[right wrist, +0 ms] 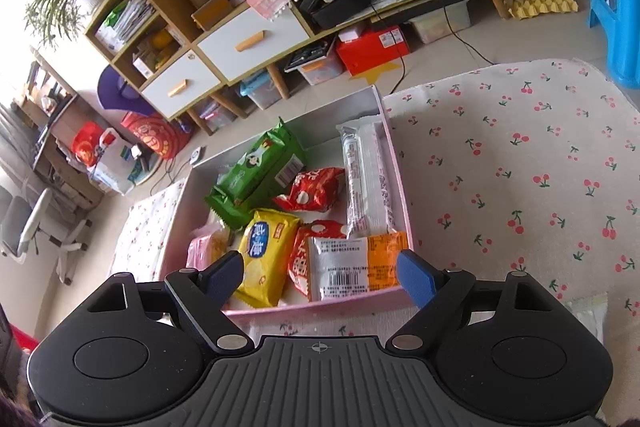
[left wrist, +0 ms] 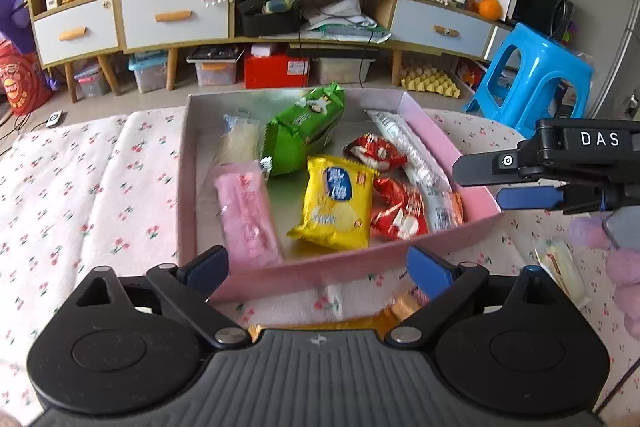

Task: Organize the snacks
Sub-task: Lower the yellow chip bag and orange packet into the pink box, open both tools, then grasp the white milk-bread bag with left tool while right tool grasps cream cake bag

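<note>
A pink box [left wrist: 352, 259] [right wrist: 400, 163] on the cherry-print cloth holds several snacks: a green pack [left wrist: 304, 129] [right wrist: 260, 171], a yellow pack [left wrist: 336, 203] [right wrist: 264, 255], red packs [left wrist: 396, 211] [right wrist: 316, 187], a pink pack [left wrist: 248, 219], a long white pack [left wrist: 404, 147] [right wrist: 356, 179] and a white-and-orange pack [right wrist: 352, 267]. My left gripper [left wrist: 318, 267] is open and empty, just above the box's near wall. My right gripper [right wrist: 320, 275] is open and empty over the box's near end; it shows at the right in the left wrist view [left wrist: 528, 179].
A wrapped snack [left wrist: 560, 267] lies on the cloth right of the box, beside a purple plush [left wrist: 620, 259]. An orange wrapper [left wrist: 400, 307] lies under my left gripper. A blue stool [left wrist: 532, 75] and a low cabinet [left wrist: 176, 15] stand beyond the table.
</note>
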A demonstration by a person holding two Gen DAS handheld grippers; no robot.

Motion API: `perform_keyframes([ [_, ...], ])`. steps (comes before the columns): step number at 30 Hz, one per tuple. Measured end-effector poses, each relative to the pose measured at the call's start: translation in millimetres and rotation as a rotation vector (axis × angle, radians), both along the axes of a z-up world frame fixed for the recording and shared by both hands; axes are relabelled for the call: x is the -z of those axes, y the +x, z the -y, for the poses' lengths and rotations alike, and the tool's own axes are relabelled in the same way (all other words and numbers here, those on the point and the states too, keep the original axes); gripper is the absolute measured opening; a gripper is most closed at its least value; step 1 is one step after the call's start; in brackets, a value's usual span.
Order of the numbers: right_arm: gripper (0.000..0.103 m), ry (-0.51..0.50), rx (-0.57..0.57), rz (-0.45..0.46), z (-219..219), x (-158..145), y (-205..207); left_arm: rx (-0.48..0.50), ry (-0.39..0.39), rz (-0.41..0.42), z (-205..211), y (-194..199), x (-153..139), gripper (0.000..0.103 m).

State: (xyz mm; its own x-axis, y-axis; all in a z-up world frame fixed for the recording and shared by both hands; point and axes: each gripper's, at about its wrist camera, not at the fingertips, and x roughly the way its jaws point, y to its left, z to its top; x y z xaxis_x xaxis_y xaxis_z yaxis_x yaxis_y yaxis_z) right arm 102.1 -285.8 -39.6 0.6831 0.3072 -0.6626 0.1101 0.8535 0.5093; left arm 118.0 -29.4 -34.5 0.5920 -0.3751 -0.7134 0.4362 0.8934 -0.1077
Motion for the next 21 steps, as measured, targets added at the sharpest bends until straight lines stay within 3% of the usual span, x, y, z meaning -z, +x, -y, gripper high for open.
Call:
perform_keyframes([
  [13,0.086,-0.132,-0.035,-0.105,-3,-6,-37,-0.062,0.034,-0.051,-19,-35,-4,0.101],
  [21,0.087,-0.251,-0.061,-0.167,6,-1,-70,-0.032,0.088,-0.08,-8,-57,-2,0.101],
])
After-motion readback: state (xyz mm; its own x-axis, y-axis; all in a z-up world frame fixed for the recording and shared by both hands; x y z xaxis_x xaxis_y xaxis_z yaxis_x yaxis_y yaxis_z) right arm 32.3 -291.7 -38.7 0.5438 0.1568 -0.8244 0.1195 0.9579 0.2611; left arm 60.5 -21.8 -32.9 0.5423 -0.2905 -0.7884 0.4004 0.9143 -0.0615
